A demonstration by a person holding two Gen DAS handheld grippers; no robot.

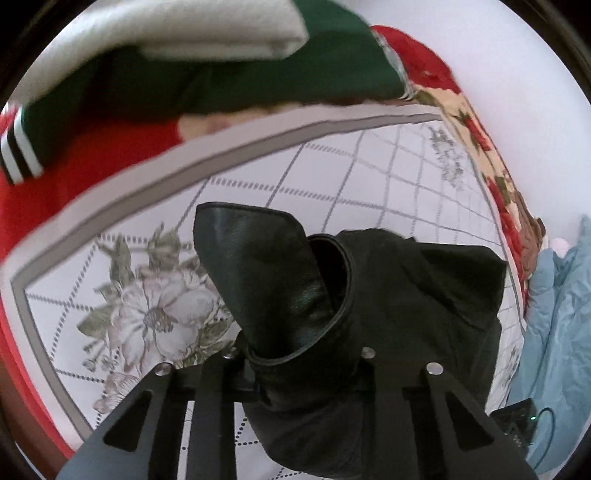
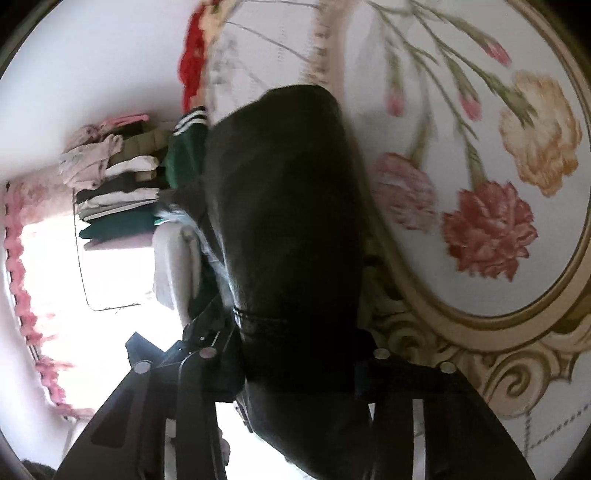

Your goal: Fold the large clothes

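The left gripper [image 1: 295, 373] is closed on a black leather garment [image 1: 291, 295]. The leather rises from between the two fingers as a stiff folded flap, with a softer black part bunched to its right, and hangs above a white bedsheet [image 1: 332, 184] printed with a grey grid and pale flowers.

Beyond the sheet's grey border lies a red blanket [image 1: 110, 158]. A green garment with white stripes [image 1: 221, 81] rests on the blanket, and a folded white cloth [image 1: 184, 33] sits on top of it. At the right edge a light blue garment [image 1: 557, 314] is crumpled against a red-flowered cover [image 1: 476, 136].

The right gripper [image 2: 295, 373] is also clamped on the same black leather garment [image 2: 284, 221], which fills the space between its fingers and stretches forward as a broad dark panel. To its right spreads bedding with large pink, red and cream carnations [image 2: 491, 225] inside a gold scrolled oval frame.

To its left, a stack of folded clothes [image 2: 114, 184] in white, black, olive and green stands near a bright window. No container shows in either view.
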